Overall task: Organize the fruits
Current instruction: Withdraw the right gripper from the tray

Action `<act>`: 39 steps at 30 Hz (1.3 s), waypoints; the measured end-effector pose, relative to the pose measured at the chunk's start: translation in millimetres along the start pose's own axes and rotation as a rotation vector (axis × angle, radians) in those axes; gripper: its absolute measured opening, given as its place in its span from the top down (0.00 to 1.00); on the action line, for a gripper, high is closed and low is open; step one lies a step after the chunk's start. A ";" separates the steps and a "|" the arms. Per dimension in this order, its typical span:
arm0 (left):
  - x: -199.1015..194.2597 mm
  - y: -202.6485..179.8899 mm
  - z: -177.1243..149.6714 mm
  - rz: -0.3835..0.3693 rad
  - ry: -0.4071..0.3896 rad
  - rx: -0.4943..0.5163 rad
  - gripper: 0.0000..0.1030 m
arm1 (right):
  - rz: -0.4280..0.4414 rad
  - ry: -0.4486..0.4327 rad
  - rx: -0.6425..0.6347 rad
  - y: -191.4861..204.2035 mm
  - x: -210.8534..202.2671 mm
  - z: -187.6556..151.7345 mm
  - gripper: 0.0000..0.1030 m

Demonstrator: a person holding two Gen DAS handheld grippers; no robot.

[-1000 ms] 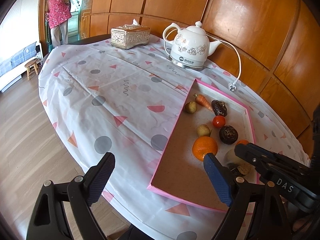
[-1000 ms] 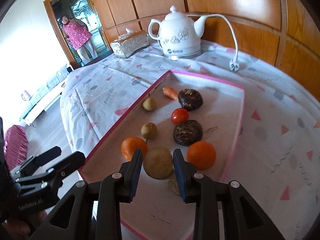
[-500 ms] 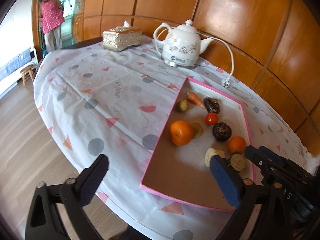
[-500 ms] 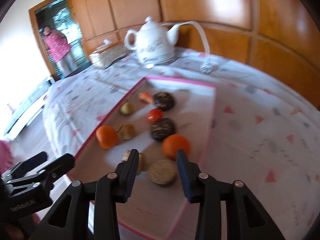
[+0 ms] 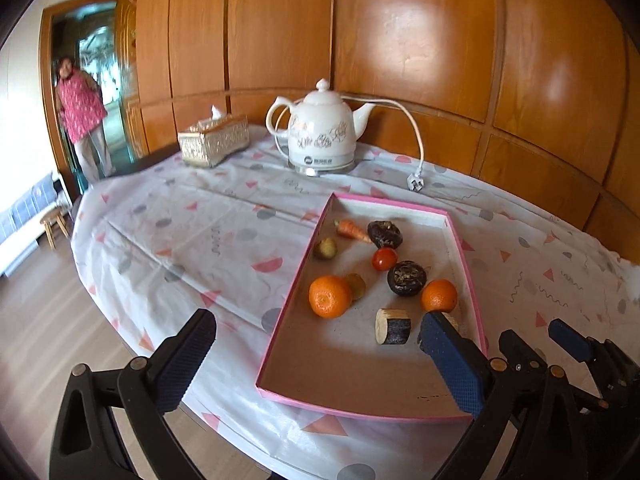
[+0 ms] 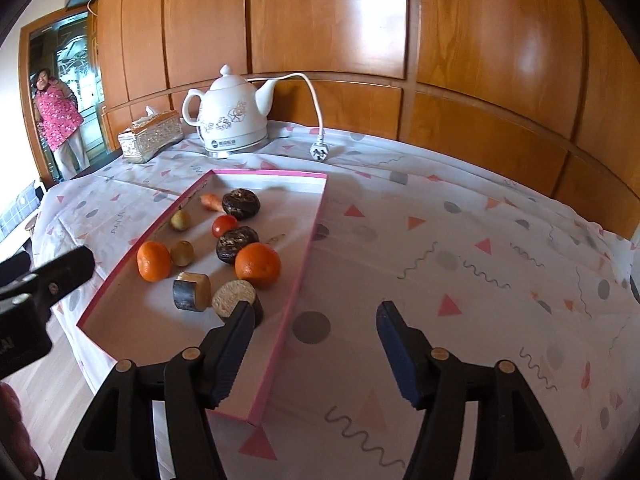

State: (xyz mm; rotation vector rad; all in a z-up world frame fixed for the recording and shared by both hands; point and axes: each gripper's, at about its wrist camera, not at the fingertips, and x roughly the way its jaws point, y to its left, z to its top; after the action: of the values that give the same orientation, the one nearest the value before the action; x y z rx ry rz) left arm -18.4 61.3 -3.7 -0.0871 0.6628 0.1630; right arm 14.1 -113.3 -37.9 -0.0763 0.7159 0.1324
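— Near the front edge of the pink tray (image 6: pixel 310 236), what's different from a second ago?

— The right gripper (image 6: pixel 316 346) was closed around a round tan-topped piece (image 6: pixel 236 300); now its jaws stand wide apart and empty, and that piece sits on the tray floor, just beside the split log piece (image 6: pixel 193 290) and touching the nearer orange (image 6: pixel 257 267).

— So that placement is finished?

— I'd judge so. All the produce lies inside the tray: two oranges, the tomato (image 6: pixel 225 225), the carrot (image 6: pixel 211 201) toward the far corner, two dark wrinkled fruits (image 6: pixel 241 203), two small yellowish ones. Whether more sorting is wanted I can't tell.

— And how does the right gripper sit?

— Pulled back and swung to the right: its left finger overhangs the tray's near right edge, its right finger is over bare tablecloth (image 6: pixel 460 248).

— The left gripper (image 5: pixel 316 354)?

— Also spread open, holding nothing. It has drawn back too, hovering low over the tray's near left corner, one finger outside the rim above the cloth, the other above the tray beside the far orange (image 5: pixel 439 296).
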 end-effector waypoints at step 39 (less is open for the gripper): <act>-3.2 -11.2 -6.5 -0.016 -0.001 0.024 0.00 | -0.032 -0.008 -0.001 -0.1 -4.9 -5.8 0.37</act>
State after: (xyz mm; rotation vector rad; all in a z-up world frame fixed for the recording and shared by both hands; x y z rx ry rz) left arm -22.8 49.1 -6.5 -0.0693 0.6629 0.1399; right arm 6.7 -114.5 -39.1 -0.0883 0.7058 0.1023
